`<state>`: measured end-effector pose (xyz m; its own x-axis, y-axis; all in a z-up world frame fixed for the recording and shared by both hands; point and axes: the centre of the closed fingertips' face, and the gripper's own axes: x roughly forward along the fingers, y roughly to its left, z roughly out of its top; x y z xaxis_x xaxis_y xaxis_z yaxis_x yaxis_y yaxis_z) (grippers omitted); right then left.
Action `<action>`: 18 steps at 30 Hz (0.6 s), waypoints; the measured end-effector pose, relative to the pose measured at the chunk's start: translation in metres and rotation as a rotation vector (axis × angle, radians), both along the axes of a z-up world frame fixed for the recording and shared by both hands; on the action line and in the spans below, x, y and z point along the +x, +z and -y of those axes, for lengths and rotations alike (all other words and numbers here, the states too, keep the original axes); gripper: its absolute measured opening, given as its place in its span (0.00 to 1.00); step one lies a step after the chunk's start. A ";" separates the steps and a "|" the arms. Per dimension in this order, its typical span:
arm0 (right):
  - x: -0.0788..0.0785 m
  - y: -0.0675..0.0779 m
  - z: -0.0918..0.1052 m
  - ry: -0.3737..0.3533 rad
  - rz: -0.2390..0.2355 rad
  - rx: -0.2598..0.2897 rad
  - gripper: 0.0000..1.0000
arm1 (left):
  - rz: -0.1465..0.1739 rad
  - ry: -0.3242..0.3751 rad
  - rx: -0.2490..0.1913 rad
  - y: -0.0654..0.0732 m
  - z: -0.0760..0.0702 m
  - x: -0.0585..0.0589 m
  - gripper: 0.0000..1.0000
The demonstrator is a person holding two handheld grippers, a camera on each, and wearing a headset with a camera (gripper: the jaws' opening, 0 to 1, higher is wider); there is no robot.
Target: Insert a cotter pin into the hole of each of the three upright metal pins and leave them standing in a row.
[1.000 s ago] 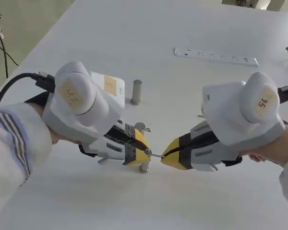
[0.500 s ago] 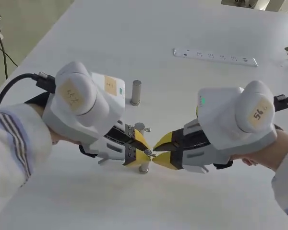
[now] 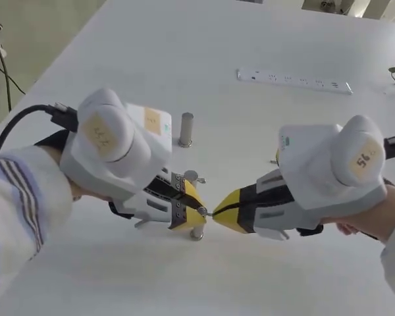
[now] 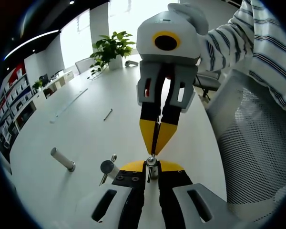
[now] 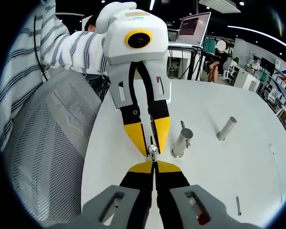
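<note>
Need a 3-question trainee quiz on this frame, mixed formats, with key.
1. True or false: the far metal pin already carries a cotter pin.
2. Which clamps the near metal pin: A, left gripper; B, right gripper?
3. Fill in: ____ metal pins stand on the table.
Key: 1 false, it is the middle metal pin that carries a cotter pin; 2 A; 3 three.

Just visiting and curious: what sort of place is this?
Probably an open-plan office or lab. A long white table carries a power strip, a potted plant stands at its far end, and a laptop sits raised on a stand, with a mesh chair nearby.
</note>
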<state>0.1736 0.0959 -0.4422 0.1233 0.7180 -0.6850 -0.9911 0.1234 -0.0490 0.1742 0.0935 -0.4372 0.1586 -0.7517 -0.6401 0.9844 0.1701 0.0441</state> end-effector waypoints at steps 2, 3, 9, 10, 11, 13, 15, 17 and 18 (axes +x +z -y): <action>-0.001 0.000 -0.001 -0.004 -0.009 0.000 0.00 | -0.003 0.003 -0.002 0.000 0.000 0.000 0.06; -0.001 0.000 -0.001 -0.001 -0.005 -0.005 0.00 | -0.004 0.003 -0.002 0.000 0.000 0.000 0.06; 0.001 0.000 -0.002 0.004 0.004 -0.011 0.00 | -0.021 0.019 -0.001 -0.002 -0.001 0.001 0.06; 0.001 0.000 -0.001 0.003 0.010 -0.010 0.00 | -0.011 0.027 0.004 -0.003 -0.003 0.003 0.06; 0.002 0.000 -0.001 0.000 0.012 -0.010 0.04 | -0.007 0.027 0.003 -0.003 -0.003 0.003 0.06; 0.003 0.000 0.000 -0.011 0.022 -0.009 0.13 | -0.006 0.032 -0.004 -0.002 -0.005 0.002 0.10; 0.001 -0.003 0.002 -0.020 0.017 -0.007 0.15 | 0.007 0.037 -0.003 -0.002 -0.009 0.002 0.20; -0.001 -0.006 0.002 -0.033 0.004 0.002 0.14 | 0.016 0.049 -0.010 0.001 -0.013 0.001 0.28; -0.002 -0.007 0.002 -0.041 -0.003 0.008 0.15 | 0.012 0.058 -0.019 0.002 -0.015 0.001 0.31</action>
<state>0.1721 0.0940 -0.4497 0.1506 0.7178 -0.6797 -0.9854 0.1640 -0.0452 0.1748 0.1085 -0.4350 0.2092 -0.7534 -0.6234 0.9724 0.2273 0.0517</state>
